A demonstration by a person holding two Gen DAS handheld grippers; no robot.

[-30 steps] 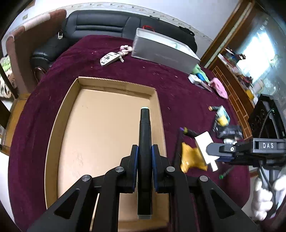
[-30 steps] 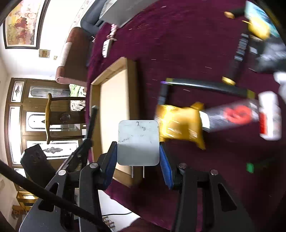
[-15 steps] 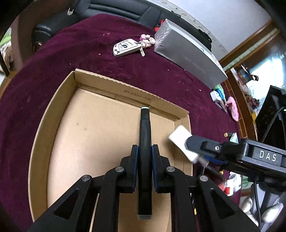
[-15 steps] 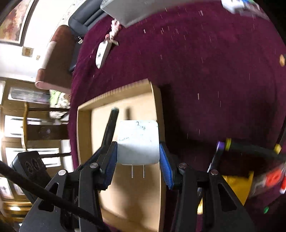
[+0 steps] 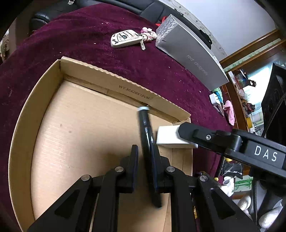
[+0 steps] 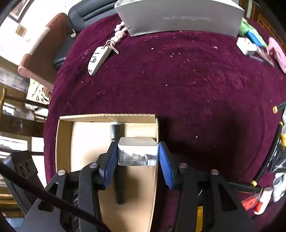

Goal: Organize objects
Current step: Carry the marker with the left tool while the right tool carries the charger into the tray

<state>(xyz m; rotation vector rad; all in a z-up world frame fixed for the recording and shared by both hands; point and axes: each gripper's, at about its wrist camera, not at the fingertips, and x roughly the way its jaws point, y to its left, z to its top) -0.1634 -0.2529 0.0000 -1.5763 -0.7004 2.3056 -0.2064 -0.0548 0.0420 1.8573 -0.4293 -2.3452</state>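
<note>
An open cardboard box (image 5: 107, 83) lies on the maroon tablecloth (image 6: 178, 80). My left gripper (image 5: 144, 148) is inside it, shut on a black pen (image 5: 145, 128). The pen is tilted in the pads, its pale tip against the box's far wall. My right gripper (image 6: 137, 144) is shut on a white charger (image 6: 137, 153), whose labelled, pronged face looks at the camera. The charger (image 5: 168, 137) sits low in the box's far right corner (image 6: 155, 117), just right of the pen (image 6: 114, 131).
A white key fob (image 5: 125, 41) with a pink tassel and a long grey carton (image 5: 193, 55) lie beyond the box. To the right are another white charger (image 6: 246, 46), a pink item (image 5: 229, 108), dark pens (image 6: 268, 151) and a small white bottle (image 6: 262, 201). A black sofa (image 5: 125, 7) stands behind the table.
Both grippers moved from the table's right side down into the box's far right corner. The pen has tilted in the left pads. The charger has turned its pronged face toward the camera.
</note>
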